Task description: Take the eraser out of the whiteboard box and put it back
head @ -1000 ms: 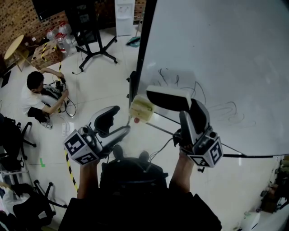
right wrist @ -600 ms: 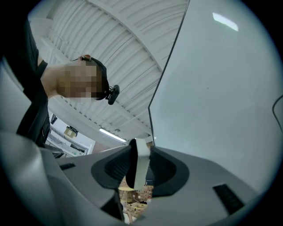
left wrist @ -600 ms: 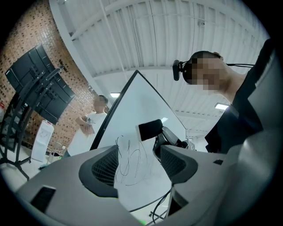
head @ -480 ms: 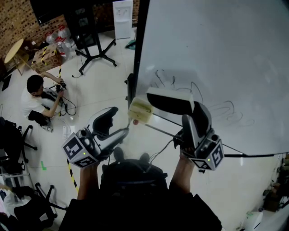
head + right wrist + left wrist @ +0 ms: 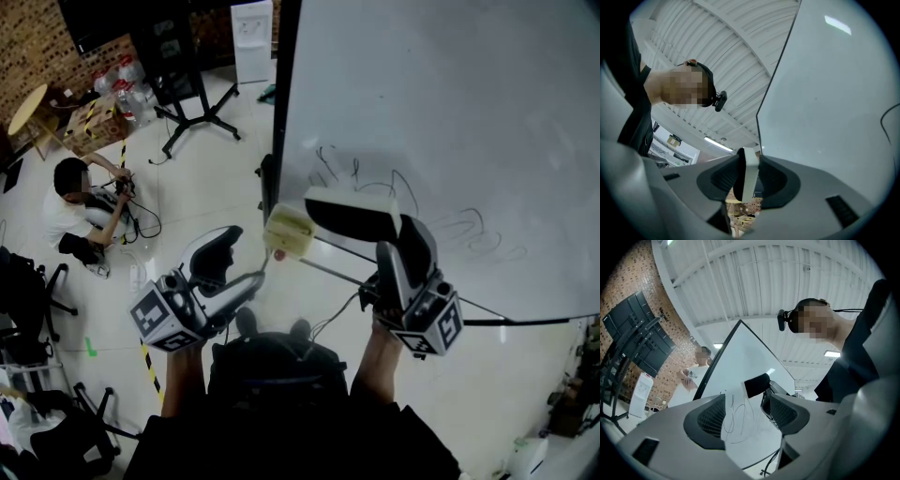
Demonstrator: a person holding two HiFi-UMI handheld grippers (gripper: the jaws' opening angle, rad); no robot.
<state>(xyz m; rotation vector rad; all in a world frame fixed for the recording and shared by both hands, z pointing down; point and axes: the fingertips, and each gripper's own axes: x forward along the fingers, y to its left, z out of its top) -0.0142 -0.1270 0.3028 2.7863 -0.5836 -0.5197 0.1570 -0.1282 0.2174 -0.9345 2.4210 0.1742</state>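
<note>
The right gripper [image 5: 748, 181] is partly closed and clamped on the eraser [image 5: 349, 212]. In the right gripper view its two dark pads press on either side of the eraser, which shows edge-on as a white strip backed with black felt. From the head view the eraser is out of the whiteboard box [image 5: 291, 231] and held in the air just right of it, white back up and black felt below, in front of the lower part of the whiteboard [image 5: 450, 103]. Whether it touches the board cannot be told. The box is a pale yellowish container at the board's lower left corner, at the left end of the thin rail along the bottom edge. Dark pen scribbles [image 5: 375, 183] loop across the board just beyond and to the right of the eraser. The left gripper [image 5: 746, 416] is low and to the left of the box, apart from it. Its jaws are spread with nothing between them — through the gap only the scribbled board and the other gripper's eraser show. Well off to the far left, a person [image 5: 75, 202] sits on the pale floor [image 5: 206, 178] among cables, and a black wheeled stand [image 5: 192, 103] stands farther back.
</note>
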